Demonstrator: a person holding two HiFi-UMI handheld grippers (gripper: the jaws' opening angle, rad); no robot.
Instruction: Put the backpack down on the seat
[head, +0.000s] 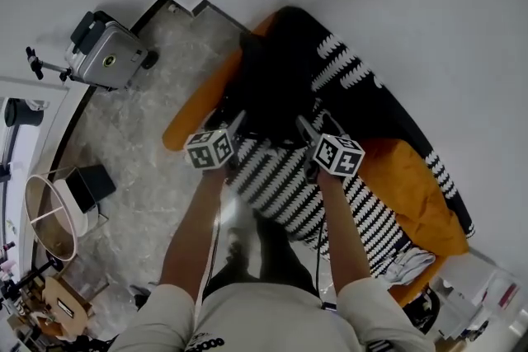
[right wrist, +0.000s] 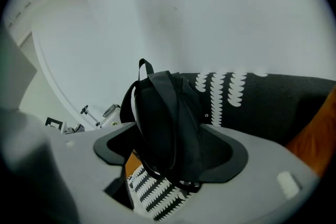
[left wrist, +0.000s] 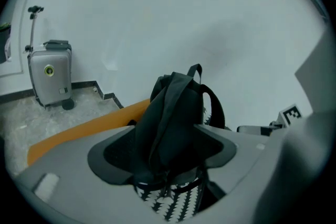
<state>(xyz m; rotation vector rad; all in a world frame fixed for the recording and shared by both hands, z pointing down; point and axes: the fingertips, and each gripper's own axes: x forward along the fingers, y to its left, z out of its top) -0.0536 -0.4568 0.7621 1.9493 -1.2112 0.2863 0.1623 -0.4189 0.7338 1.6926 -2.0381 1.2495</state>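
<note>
Both bare forearms reach forward side by side. The left gripper (head: 238, 126) and right gripper (head: 304, 128) point at the black backpack (head: 276, 78). It stands upright on the seat (head: 404, 177), resting on the striped cover (head: 285, 177). Both grippers' jaws are opening wide, with the backpack between them but not pinched.

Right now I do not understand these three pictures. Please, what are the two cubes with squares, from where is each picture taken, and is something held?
A person holds a two-jaw hand tool in each hand: the left gripper and the right gripper; the cubes belong to them. One picture looks down from the person's head; the other two come from cameras on the grippers. A black backpack stands on the seat. Both pairs of jaws are opening with the backpack between them, so nothing seems gripped.
</note>
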